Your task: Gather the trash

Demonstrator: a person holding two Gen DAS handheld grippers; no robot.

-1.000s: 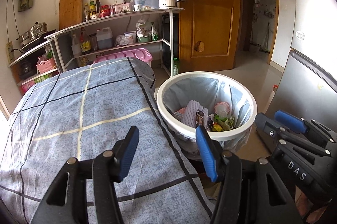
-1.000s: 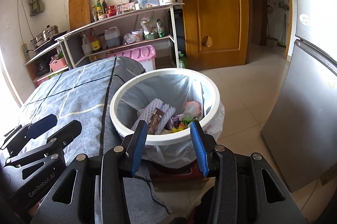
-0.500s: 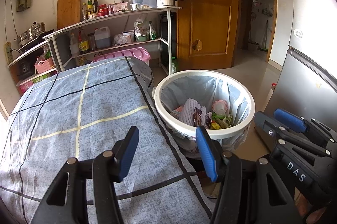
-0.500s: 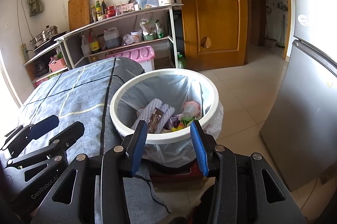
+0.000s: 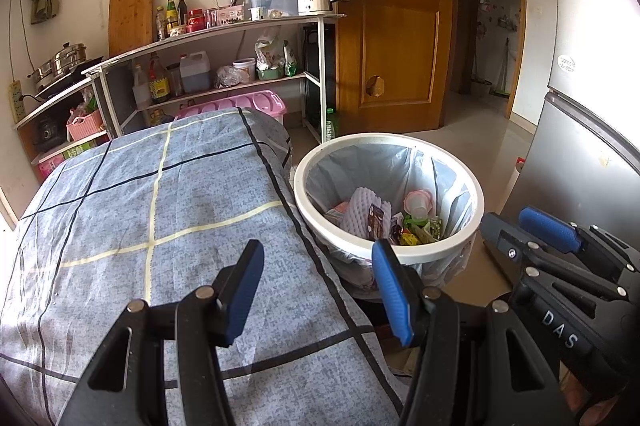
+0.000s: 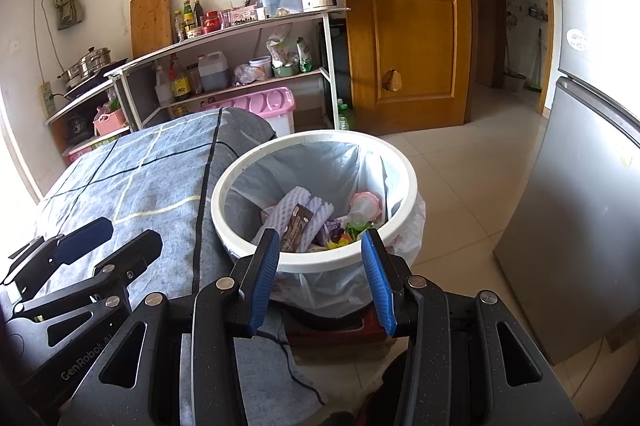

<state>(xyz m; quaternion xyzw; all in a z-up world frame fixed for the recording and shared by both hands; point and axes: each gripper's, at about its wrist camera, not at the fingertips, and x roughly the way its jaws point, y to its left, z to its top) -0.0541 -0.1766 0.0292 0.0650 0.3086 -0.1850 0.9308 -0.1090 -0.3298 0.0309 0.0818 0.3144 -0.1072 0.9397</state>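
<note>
Your right hand-held gripper (image 6: pixel 320 262), spread and empty, sits just before the trash bin (image 6: pixel 316 141); your left hand-held gripper (image 5: pixel 316 286), likewise spread and empty, hangs beside the bin over the counter (image 5: pixel 120 218).

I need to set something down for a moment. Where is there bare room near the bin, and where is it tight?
The checked cloth lies bare from the left gripper back to the shelf rack. Bare floor tiles run between the white bin, the wooden door and the fridge. It is tight where the bin meets the cloth's edge; the bin holds trash, and the shelves are packed.
</note>
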